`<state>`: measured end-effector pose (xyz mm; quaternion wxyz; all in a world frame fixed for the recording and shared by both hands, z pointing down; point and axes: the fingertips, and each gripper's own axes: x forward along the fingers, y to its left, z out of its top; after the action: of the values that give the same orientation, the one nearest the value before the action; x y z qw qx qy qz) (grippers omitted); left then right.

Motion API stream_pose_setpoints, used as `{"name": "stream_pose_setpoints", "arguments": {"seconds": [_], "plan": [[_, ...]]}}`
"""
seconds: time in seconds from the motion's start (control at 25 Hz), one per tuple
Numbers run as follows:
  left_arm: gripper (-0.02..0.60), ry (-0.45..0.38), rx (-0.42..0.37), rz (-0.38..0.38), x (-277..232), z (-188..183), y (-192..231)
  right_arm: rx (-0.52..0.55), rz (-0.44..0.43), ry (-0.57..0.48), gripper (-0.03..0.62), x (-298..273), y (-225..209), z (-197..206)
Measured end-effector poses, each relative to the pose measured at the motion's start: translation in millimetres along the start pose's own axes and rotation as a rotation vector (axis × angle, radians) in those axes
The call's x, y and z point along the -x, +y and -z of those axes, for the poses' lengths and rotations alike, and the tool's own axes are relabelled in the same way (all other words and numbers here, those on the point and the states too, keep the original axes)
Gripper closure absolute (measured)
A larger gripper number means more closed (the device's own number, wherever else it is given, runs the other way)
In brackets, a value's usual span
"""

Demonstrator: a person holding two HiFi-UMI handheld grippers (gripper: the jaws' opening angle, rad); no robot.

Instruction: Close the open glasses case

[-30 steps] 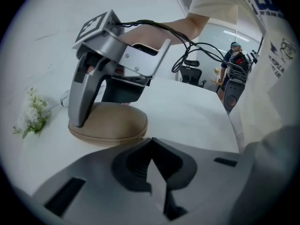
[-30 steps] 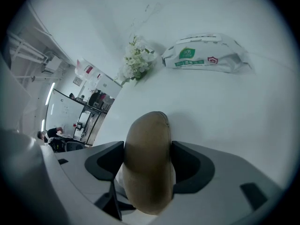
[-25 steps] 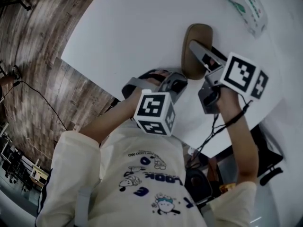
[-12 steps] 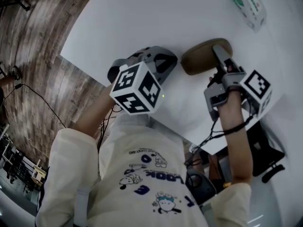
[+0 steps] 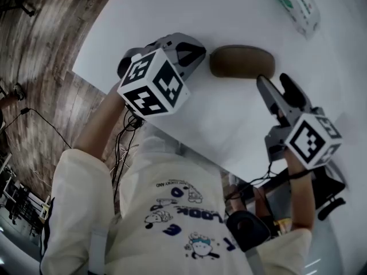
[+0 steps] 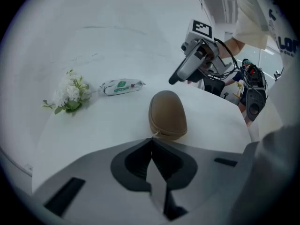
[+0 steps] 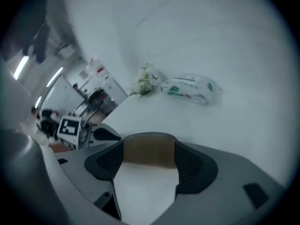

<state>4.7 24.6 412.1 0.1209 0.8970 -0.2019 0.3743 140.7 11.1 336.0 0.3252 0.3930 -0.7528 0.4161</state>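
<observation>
Left gripper (image 6: 152, 142), jaws together and empty, sits just beside 1 brown glasses case (image 5: 241, 62), closed on the white table (image 5: 172, 16). Right gripper (image 7: 149, 150), jaws apart, empty, nearby. Beyond: 1 wipes pack (image 6: 121, 86), label unreadable, 1 flower bunch (image 6: 69, 93).

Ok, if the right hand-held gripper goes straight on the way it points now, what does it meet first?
The right hand-held gripper would most likely meet the brown glasses case, dead ahead beyond its open jaws. It points down, so it might touch the white table just short of it.
</observation>
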Motion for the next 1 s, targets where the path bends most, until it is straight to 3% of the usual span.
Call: {"name": "stream_pose_setpoints", "arguments": {"seconds": [0.2, 0.4, 0.6, 0.8, 0.84, 0.92, 1.0], "plan": [[0.58, 0.022, -0.053, 0.024, -5, 5, -9, 0.631, -0.076, 0.197, 0.261, -22, 12, 0], [0.465, 0.015, -0.077, 0.064, -7, 7, -16, 1.031, -0.045, 0.383, 0.249, -48, 11, 15], [0.46, 0.009, -0.101, 0.056, -8, 0, -9, 1.105, -0.071, 0.48, 0.249, -58, 13, 28], [0.465, 0.054, -0.201, 0.071, -16, -2, -6, 1.165, -0.06, 0.503, 0.249, -62, 12, 27], [0.478, 0.059, -0.216, 0.074, -17, -2, -7, 1.175, -0.058, 0.505, 0.249, -62, 11, 26], [0.575, 0.065, -0.241, 0.068, -17, -4, -6, 1.189, -0.059, 0.505, 0.25, -63, 10, 27], [0.577, 0.068, -0.262, 0.064, -16, -5, -5, 1.202, -0.07, 0.505, 0.25, -63, 10, 29]]}}
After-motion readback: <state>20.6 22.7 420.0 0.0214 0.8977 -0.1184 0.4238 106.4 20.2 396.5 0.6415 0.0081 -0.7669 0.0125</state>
